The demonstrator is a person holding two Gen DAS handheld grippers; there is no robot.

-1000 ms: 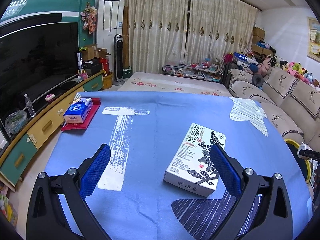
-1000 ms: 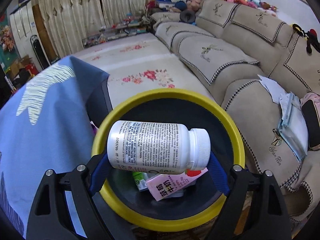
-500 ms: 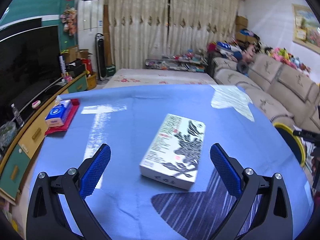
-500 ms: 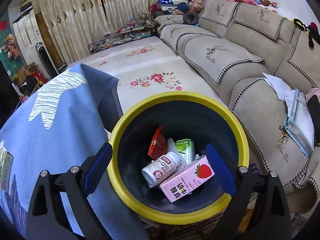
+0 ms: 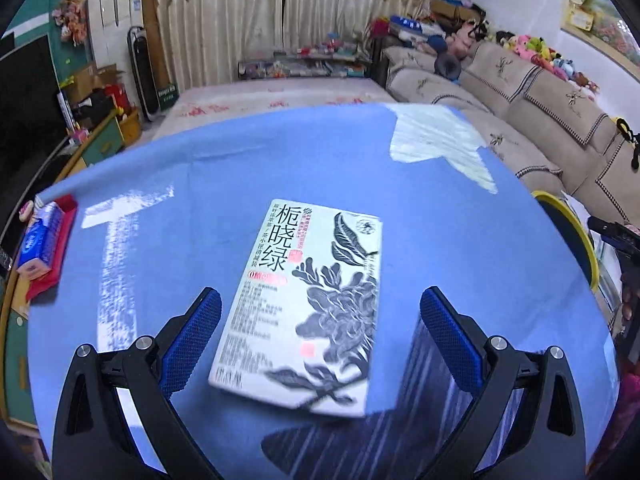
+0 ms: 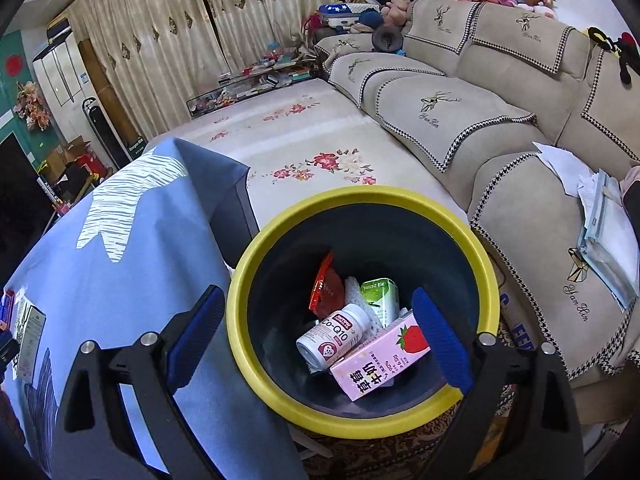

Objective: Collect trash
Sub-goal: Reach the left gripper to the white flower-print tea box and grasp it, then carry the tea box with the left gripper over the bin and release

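A yellow-rimmed dark trash bin [image 6: 490, 264] stands on the floor beside the blue-clothed table [image 6: 100, 264]. Inside lie a white pill bottle [image 6: 334, 334], a pink strawberry milk carton [image 6: 382, 356], a green carton [image 6: 380, 300] and a red wrapper [image 6: 324, 292]. My right gripper [image 6: 318, 330] is open and empty above the bin. My left gripper [image 5: 320, 336] is open and empty above the table, its blue pads on either side of a white book [image 5: 308, 300] with a black flower design, apart from it. The bin's rim [image 5: 576, 224] also shows at the table's right edge.
A blue tissue pack [image 5: 42, 238] on a red mat lies at the table's left edge. A beige sofa [image 6: 500, 128] runs behind the bin, with papers [image 6: 604, 220] on it. A flowered floor mat [image 6: 320, 152] lies beyond the table. A TV cabinet [image 5: 104, 140] stands left.
My right gripper opened and dropped the pill bottle into the bin, then lifted slightly. My left gripper has swung right until the book sits between its pads.
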